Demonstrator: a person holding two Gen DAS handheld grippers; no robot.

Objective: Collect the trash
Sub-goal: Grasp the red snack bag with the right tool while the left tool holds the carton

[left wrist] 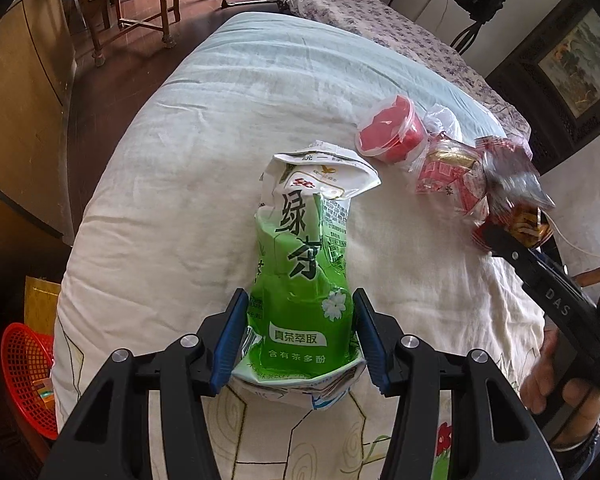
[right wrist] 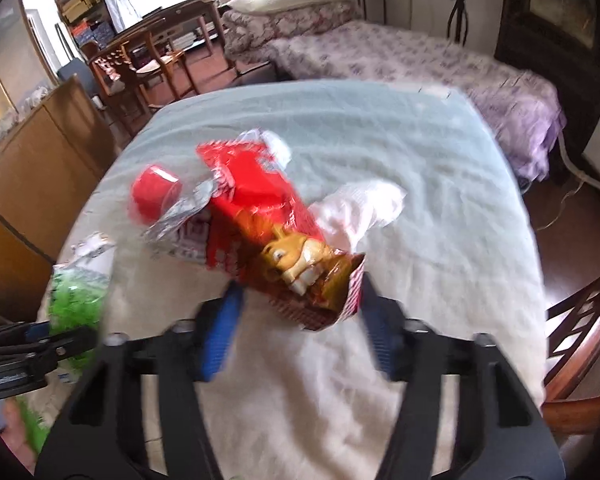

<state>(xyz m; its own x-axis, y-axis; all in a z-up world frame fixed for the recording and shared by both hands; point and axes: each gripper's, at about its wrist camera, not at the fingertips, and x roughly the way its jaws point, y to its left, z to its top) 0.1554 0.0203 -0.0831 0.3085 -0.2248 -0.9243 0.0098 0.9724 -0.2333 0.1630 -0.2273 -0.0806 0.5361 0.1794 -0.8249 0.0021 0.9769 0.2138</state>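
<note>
Cartons lie on the quilt (left wrist: 188, 184), one per gripper. Left gripper (left wrist: 300, 340) pinches the base of the green carton (left wrist: 304, 264); the carton's long axis runs straight away from the jaws along the pointing line, with the torn-open top at the far end. Right gripper (right wrist: 300, 320) straddles the near end of the red carton (right wrist: 268, 232); the view is blurred, so pad contact cannot be confirmed. The red carton's long axis runs diagonally, up and left from the jaws, far end toward the red cup (right wrist: 154, 192). The right gripper is the nearer one to the cup and to the wrappers (left wrist: 444, 176) beside it. A red basket (left wrist: 28, 376) sits on the floor, left of the bed.
</note>
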